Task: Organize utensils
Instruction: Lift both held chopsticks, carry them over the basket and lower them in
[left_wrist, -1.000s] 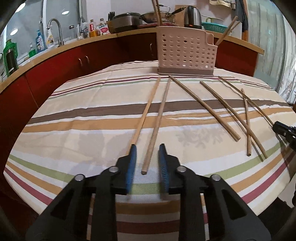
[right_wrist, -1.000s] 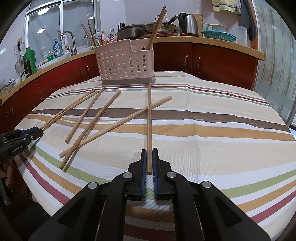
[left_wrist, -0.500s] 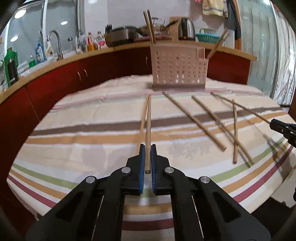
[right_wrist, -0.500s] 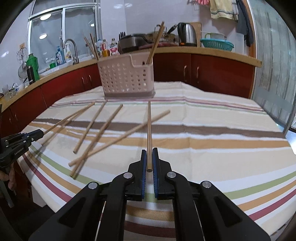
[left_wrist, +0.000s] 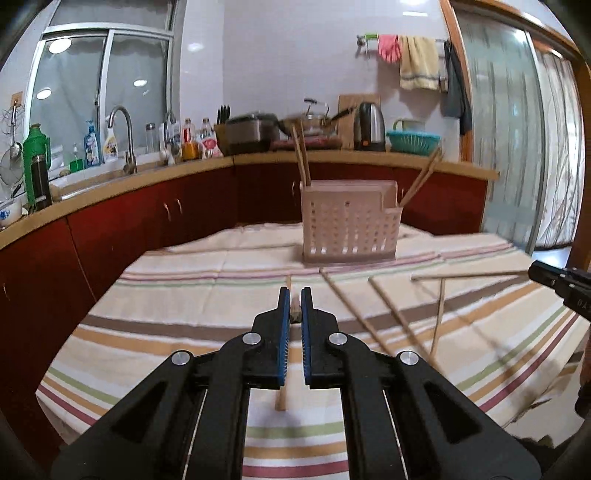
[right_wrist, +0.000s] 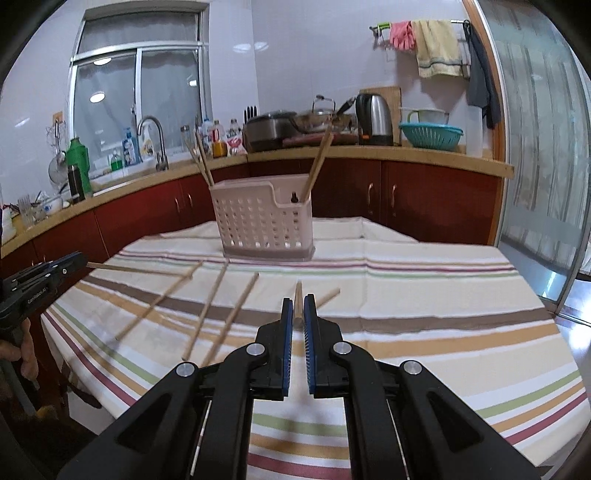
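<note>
Matte black plastic left gripper (left_wrist: 295, 308) with two angular fingers, ribbed blue pads (left_wrist: 284, 332) on their inner faces, round silver screws at the pivots, matching black right gripper (right_wrist: 300, 314), small white lettering on the left gripper's side

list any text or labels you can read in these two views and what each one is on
"GenRobot.AI", as best it reads: white print on the side of the left gripper, seen in the right wrist view.
Print on the right gripper: cut off, unreadable.
Labels on the bottles by the sink: too small and blurred.
Nothing else bears text.
</note>
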